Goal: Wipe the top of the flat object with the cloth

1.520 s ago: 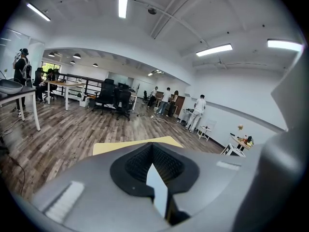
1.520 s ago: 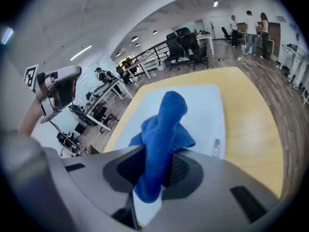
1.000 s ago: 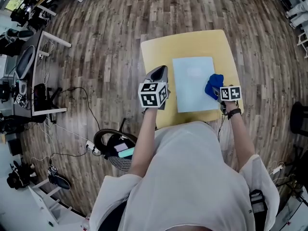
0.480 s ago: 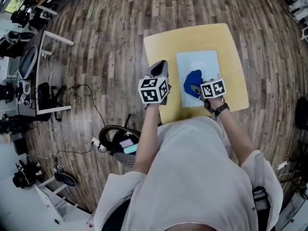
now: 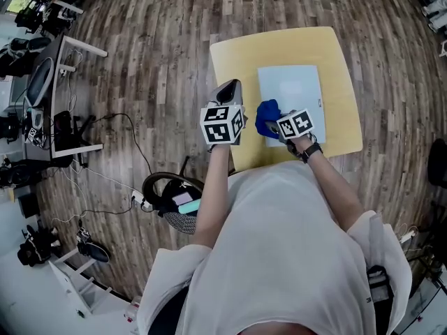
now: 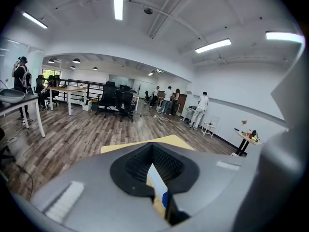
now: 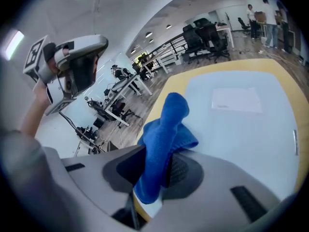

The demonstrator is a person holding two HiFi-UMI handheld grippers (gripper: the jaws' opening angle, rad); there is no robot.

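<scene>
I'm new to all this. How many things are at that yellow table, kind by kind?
Claws: 2, the left claw and the right claw
Blue cloth: 1, pinched in the right claw
Pale flat sheet: 1
Total: 4

No words, brands or numbers can be read. The cubes on the left gripper (image 5: 228,93) and right gripper (image 5: 271,128) bear black-and-white square patterns, no letters. A pale rectangular patch (image 7: 236,100) on the flat object (image 7: 251,134) shows no legible print.
</scene>
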